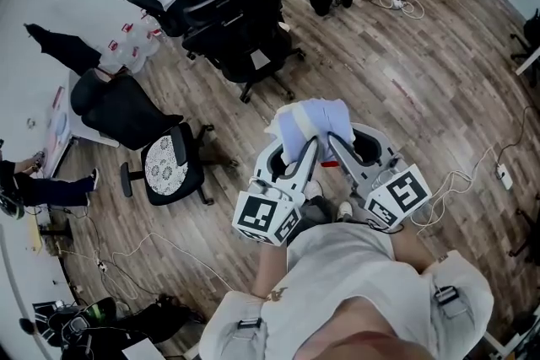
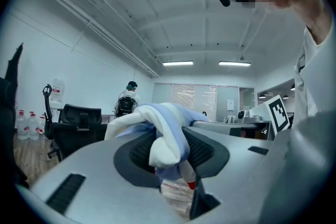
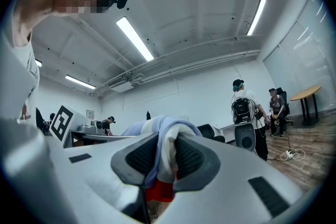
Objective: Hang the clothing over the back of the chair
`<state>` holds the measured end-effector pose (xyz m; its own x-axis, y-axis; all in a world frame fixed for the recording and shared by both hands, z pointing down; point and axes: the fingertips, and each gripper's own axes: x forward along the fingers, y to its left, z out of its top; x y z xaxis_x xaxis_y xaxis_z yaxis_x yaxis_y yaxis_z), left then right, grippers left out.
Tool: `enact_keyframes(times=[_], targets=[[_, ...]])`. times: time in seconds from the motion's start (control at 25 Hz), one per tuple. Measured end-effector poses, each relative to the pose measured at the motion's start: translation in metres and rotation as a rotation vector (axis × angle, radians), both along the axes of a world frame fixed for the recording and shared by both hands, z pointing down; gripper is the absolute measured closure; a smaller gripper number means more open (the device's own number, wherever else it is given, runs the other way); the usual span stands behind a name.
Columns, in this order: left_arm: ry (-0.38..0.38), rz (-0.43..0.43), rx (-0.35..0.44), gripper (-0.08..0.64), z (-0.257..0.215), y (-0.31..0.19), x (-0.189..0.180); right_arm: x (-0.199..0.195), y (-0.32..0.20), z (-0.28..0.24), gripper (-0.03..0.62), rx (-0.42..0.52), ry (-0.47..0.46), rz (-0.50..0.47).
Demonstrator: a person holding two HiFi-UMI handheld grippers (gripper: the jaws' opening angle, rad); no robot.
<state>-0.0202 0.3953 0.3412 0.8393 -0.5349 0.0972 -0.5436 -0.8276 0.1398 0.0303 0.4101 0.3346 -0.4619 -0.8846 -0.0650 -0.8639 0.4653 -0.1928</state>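
Clothing [image 1: 314,124] looks bunched, pale blue-white, perhaps red-trimmed.

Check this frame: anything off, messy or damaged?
Nothing is spilled or damaged. The clothing is a bunched wad, pinched by both the left gripper and the right gripper, not spread out for hanging. Loose cables trail across the floor.

Clothing [image 1: 314,120] bunched, its kind untellable; bottom edge crops the person [image 1: 354,299].
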Motion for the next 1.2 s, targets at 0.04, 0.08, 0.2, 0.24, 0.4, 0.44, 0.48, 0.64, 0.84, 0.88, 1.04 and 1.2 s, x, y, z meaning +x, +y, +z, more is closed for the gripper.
enact_keyframes(times=[0.04,0.08,0.2,0.24,0.4,0.44,0.48,0.64,0.84,0.88,1.04,1.2], targets=[[0.003,0.005,-0.002,0.422,0.001,-0.005,0.0,0.0,-0.005,0.001,0.5,-0.002,0.001,0.004],[0.006,0.01,-0.003,0.422,0.002,-0.011,0.0,0.0,-0.012,0.002,0.5,-0.004,0.003,0.008],[0.015,0.023,-0.011,0.422,0.007,-0.033,-0.002,-0.002,-0.032,0.006,0.5,-0.013,0.0,0.022],[0.017,0.027,-0.013,0.422,0.008,-0.04,-0.003,-0.002,-0.04,0.008,0.5,-0.016,-0.001,0.026],[0.026,0.041,-0.02,0.422,0.012,-0.071,-0.01,-0.01,-0.07,0.011,0.5,-0.021,0.009,0.035],[0.029,0.045,-0.023,0.422,0.013,-0.079,-0.013,-0.013,-0.078,0.011,0.5,-0.024,0.01,0.038],[0.031,0.05,-0.027,0.422,0.013,-0.088,-0.016,-0.015,-0.087,0.011,0.5,-0.027,0.01,0.042],[0.035,0.074,-0.036,0.422,0.012,-0.124,-0.022,-0.023,-0.121,0.011,0.5,-0.04,0.01,0.063],[0.037,0.101,-0.039,0.422,0.014,-0.143,-0.025,-0.026,-0.139,0.012,0.5,-0.043,0.013,0.088],[0.037,0.107,-0.04,0.422,0.014,-0.146,-0.026,-0.027,-0.143,0.012,0.5,-0.045,0.014,0.094],[0.041,0.131,-0.046,0.422,0.016,-0.167,-0.03,-0.031,-0.162,0.014,0.5,-0.054,0.02,0.115],[0.039,0.15,-0.053,0.422,0.018,-0.183,-0.03,-0.032,-0.178,0.016,0.5,-0.066,0.023,0.129]])
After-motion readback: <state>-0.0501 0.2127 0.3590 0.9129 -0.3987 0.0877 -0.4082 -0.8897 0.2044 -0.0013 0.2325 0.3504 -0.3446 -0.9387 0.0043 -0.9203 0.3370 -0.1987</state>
